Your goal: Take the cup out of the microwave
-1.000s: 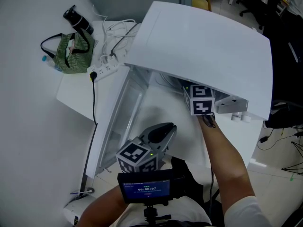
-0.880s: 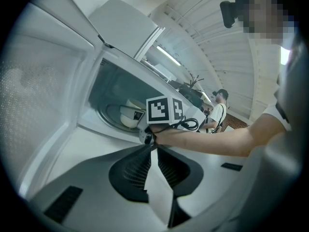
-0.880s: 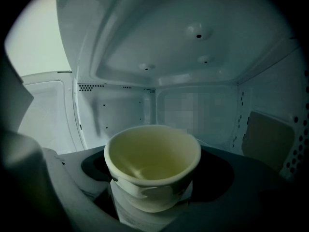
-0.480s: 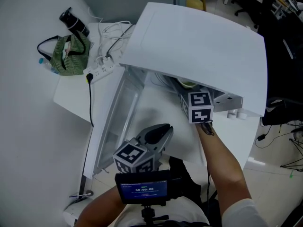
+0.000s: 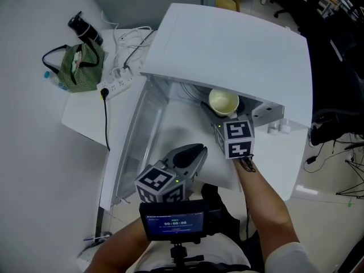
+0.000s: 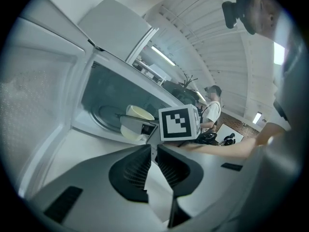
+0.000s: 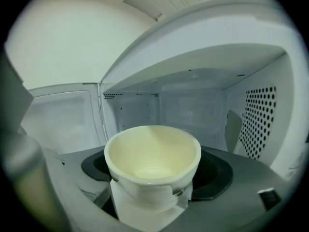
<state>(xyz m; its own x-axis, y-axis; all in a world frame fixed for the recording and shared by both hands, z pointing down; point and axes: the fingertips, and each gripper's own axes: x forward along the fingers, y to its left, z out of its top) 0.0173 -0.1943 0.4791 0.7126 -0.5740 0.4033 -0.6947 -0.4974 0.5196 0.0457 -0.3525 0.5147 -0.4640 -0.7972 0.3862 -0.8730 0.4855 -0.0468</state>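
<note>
The white microwave (image 5: 239, 50) stands with its door (image 5: 139, 135) swung open to the left. A cream cup (image 5: 223, 101) sits at the mouth of the cavity, just clear of the microwave's top edge. My right gripper (image 5: 220, 110) is shut on the cup, with a jaw on each side of it. In the right gripper view the cup (image 7: 152, 153) fills the space between the jaws of my right gripper (image 7: 153, 180), with the cavity and the dark turntable behind it. My left gripper (image 5: 192, 152) hovers shut in front of the open door and holds nothing. From the left gripper (image 6: 153, 151) I see the cup (image 6: 136, 114).
A green bag (image 5: 82, 64), a black bottle (image 5: 85, 28) and a white power strip (image 5: 116, 84) with cables lie on the white table (image 5: 85, 115) left of the microwave. A yellow chair (image 5: 227, 1) stands behind. A person (image 6: 212, 110) stands in the far background.
The right gripper has drawn back towards me out of the microwave. The cup, hidden under the top edge a second ago, has come into sight with it. The left gripper has barely moved.
</note>
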